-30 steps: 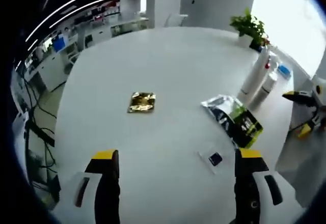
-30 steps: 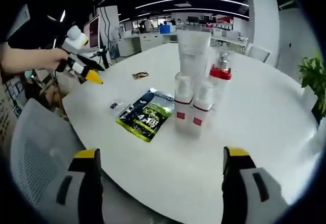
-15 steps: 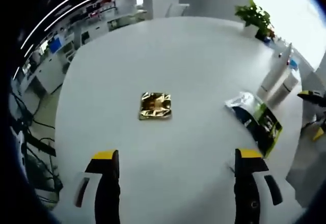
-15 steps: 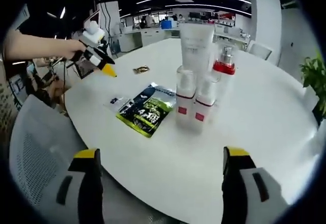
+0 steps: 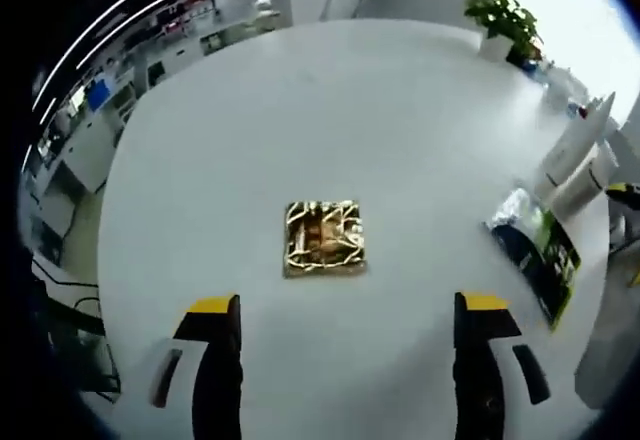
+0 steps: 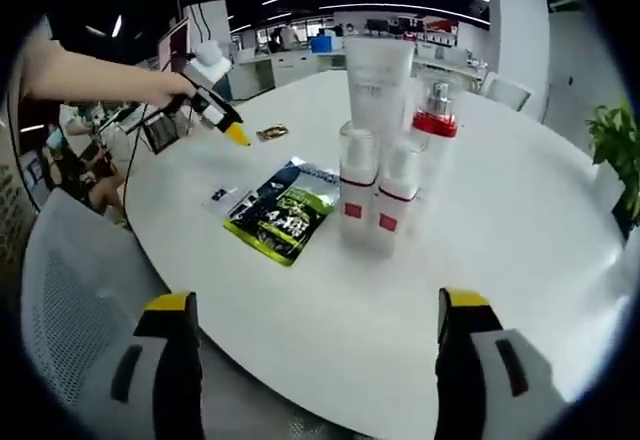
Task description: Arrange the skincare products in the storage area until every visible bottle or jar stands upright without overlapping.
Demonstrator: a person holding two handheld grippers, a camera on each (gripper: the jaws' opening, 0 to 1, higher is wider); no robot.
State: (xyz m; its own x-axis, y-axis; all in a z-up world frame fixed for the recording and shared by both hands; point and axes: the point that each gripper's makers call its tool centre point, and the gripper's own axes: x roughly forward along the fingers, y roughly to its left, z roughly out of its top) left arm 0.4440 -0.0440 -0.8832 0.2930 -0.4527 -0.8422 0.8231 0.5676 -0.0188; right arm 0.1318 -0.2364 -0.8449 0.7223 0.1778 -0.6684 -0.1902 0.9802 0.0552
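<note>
The left tool (image 5: pixel 340 310) hangs with jaws wide apart above the gold sachet (image 5: pixel 323 237). The right tool (image 6: pixel 312 305), also empty and spread, faces the upright bottles (image 6: pixel 375 185), standing beside the green pouch (image 6: pixel 280 212) on the white surface (image 6: pixel 500 230).

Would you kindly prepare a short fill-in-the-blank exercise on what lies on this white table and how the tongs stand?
1. The crinkled foil sachet lying ahead of the left tongs is ____ in colour.
2. The flat green and black pouch lies on the round ____ table.
3. The pump bottle behind the two small clear bottles has a ____ collar.
4. The right tongs stand ____, holding nothing.

Missing words: gold; white; red; open
</note>
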